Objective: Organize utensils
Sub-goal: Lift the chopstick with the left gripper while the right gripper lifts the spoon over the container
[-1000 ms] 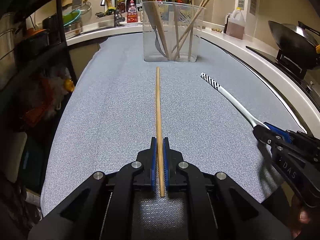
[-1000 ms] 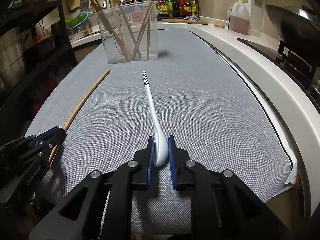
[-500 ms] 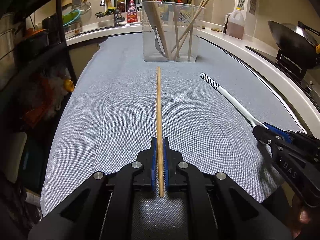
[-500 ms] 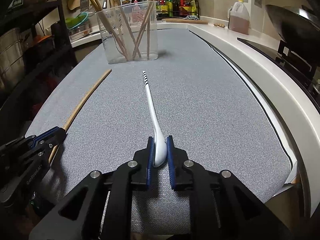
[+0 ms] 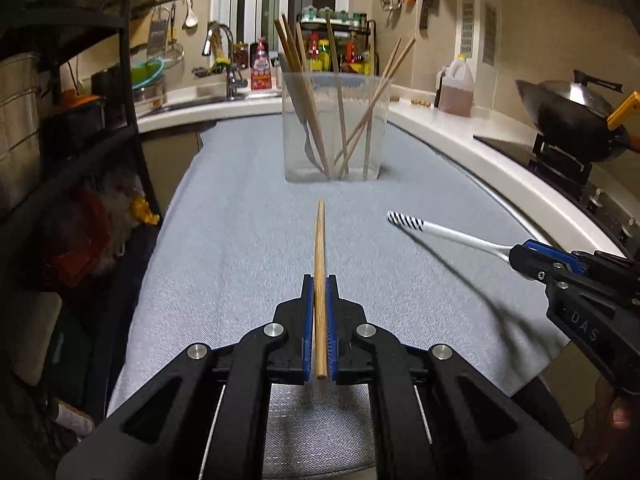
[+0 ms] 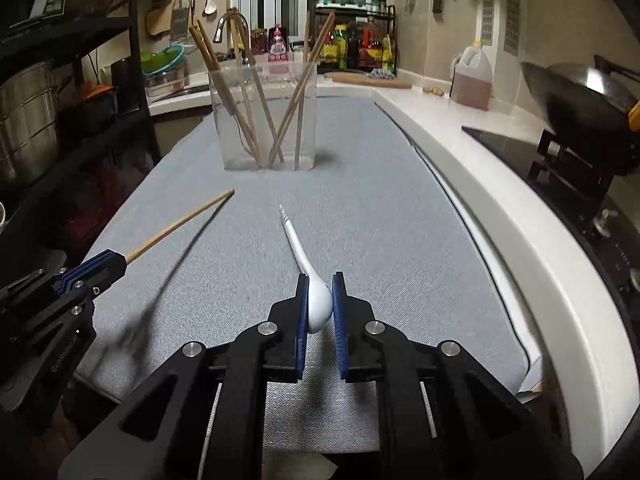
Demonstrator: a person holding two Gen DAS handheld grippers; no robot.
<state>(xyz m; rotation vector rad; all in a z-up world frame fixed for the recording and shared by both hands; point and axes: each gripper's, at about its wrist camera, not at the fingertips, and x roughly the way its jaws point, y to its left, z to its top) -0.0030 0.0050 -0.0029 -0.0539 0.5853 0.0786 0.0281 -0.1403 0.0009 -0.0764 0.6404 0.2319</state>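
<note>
Two grippers lift a chopstick and a spoon off the grey-covered counter

At the left, the left gripper (image 5: 319, 292) has its blue-padded jaws pressed together on the near end of a long, pale wooden chopstick (image 5: 319, 248), which points straight ahead and casts a shadow on the grey woven cloth (image 5: 240, 240) over the counter, so it hangs clear of it. Ahead in the middle stands a clear, square plastic holder (image 5: 336, 128) on the cloth, with several wooden chopsticks and a metal utensil leaning inside. To the right, the right gripper (image 6: 320, 300) has its jaws pinching the bowl of a white plastic spoon (image 6: 318, 304) with a black-and-white striped handle tip; it too is raised, its blurred shadow on the cloth. Further right, a dark wok (image 5: 568, 120) sits on the stove.
</note>
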